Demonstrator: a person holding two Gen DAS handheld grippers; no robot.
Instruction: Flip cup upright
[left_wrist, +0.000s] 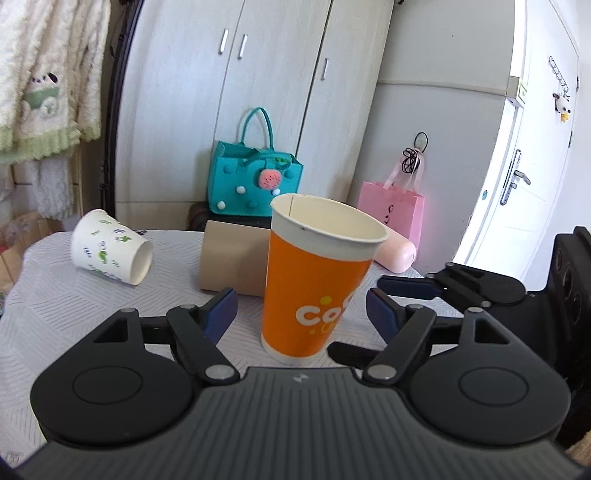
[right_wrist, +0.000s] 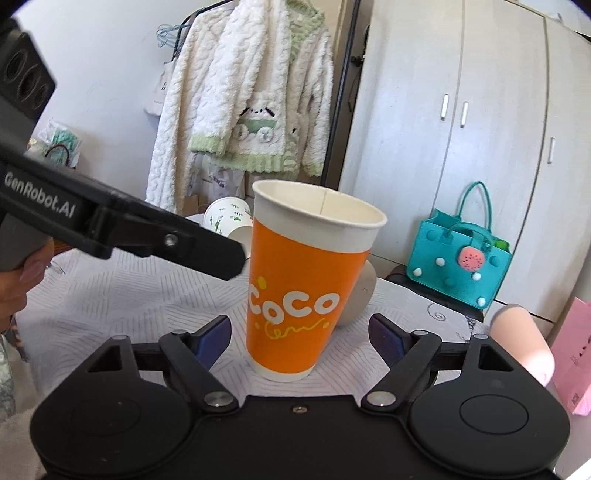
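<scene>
Orange cup (left_wrist: 314, 284): paper, stands upright on table btw fingers of both grippers, mouth up; inside looks bare white, nothing seen in it.
Left gripper (left_wrist: 301, 314): jaws apart, blue pads either side of cup, not touching it.
Right gripper (right_wrist: 299, 332): jaws wide apart, cup btw them near its base, gap on both sides; its fingers also show at right edge of left view.
Cup look: orange wall, white band at rim and at foot, white "CoCo" lettering w/ yellow dots, seam line visible inside.
White cup (left_wrist: 110, 247): paper, green prints, lies on its side at table's far left, mouth toward cam; inside not clear.
Tan cylinder (left_wrist: 232, 262): lies on its side just behind orange cup.
Pink bottle (left_wrist: 397, 253): lying down, right of cup, partly hidden.
Table (left_wrist: 74, 314): white cloth w/ fine grey stripe pattern.
Teal felt bag (left_wrist: 253, 177): behind table, pom-poms and pink strawberry charm; contents can't tell.
Pink gift bag (left_wrist: 397, 210): by wall, right of teal bag.
Room: grey wardrobe (left_wrist: 266, 92), white door (left_wrist: 517, 166) at right, fluffy white-green cardigan (right_wrist: 240, 99) on hanger at left.
</scene>
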